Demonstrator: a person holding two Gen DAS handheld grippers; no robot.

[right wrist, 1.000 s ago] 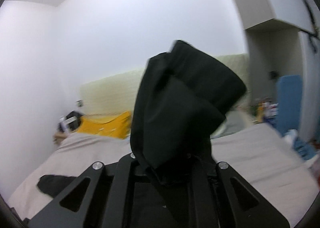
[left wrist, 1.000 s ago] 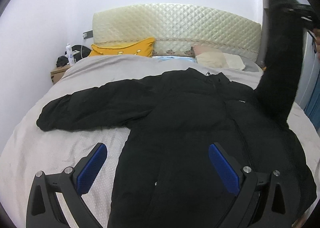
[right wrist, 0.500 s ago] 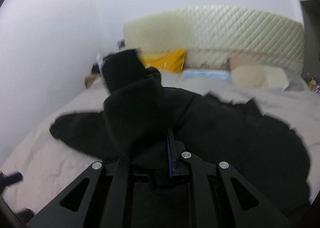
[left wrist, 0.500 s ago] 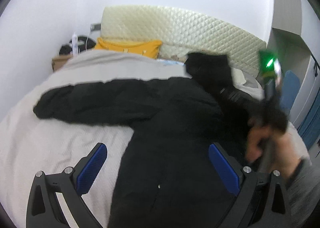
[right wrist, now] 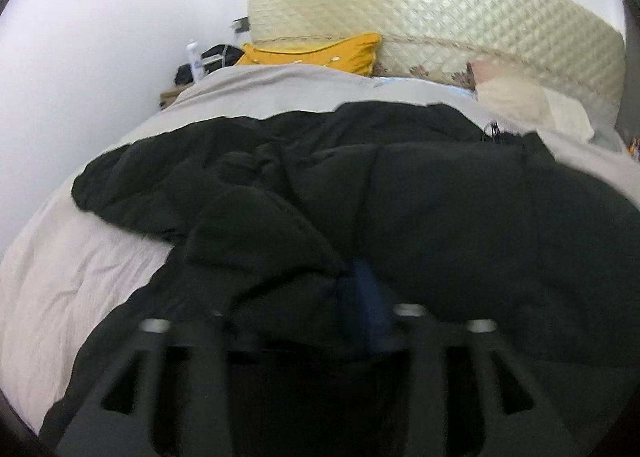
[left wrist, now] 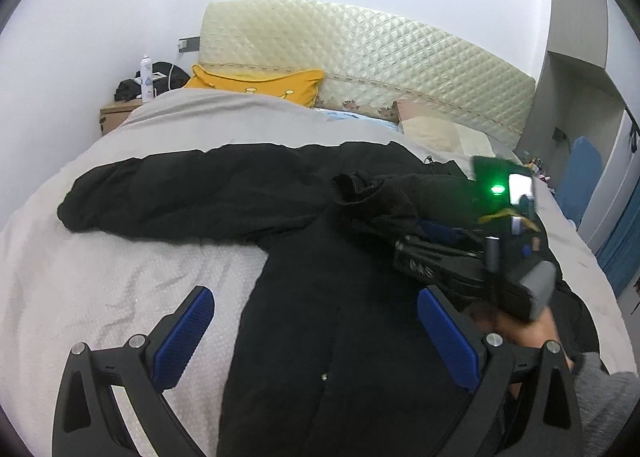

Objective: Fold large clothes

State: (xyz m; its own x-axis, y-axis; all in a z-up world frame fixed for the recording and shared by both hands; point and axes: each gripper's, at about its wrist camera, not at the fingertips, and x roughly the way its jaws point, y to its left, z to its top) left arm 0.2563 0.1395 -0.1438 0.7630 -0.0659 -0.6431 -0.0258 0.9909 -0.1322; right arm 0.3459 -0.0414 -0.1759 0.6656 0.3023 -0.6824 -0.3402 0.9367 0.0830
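Observation:
A large black padded jacket (left wrist: 320, 297) lies spread on a grey-covered bed (left wrist: 100, 277). Its left sleeve (left wrist: 180, 193) stretches out to the left. My right gripper (left wrist: 404, 223) is shut on the cuff of the right sleeve (left wrist: 372, 193) and holds it low over the jacket's chest. In the right wrist view the sleeve (right wrist: 256, 225) bunches over the gripper (right wrist: 352, 297), which is blurred. My left gripper (left wrist: 316, 333) is open and empty, hovering over the jacket's lower body.
A quilted cream headboard (left wrist: 360, 57) stands at the back. A yellow pillow (left wrist: 256, 83) and a pale pillow (left wrist: 440, 133) lie at the head. A nightstand (left wrist: 116, 117) with a bottle (left wrist: 147, 77) stands back left. A blue object (left wrist: 580, 173) stands by the bed's right side.
My right gripper has swung the right sleeve from high up at the right down and leftward across the jacket's chest. The left gripper stayed open over the hem.

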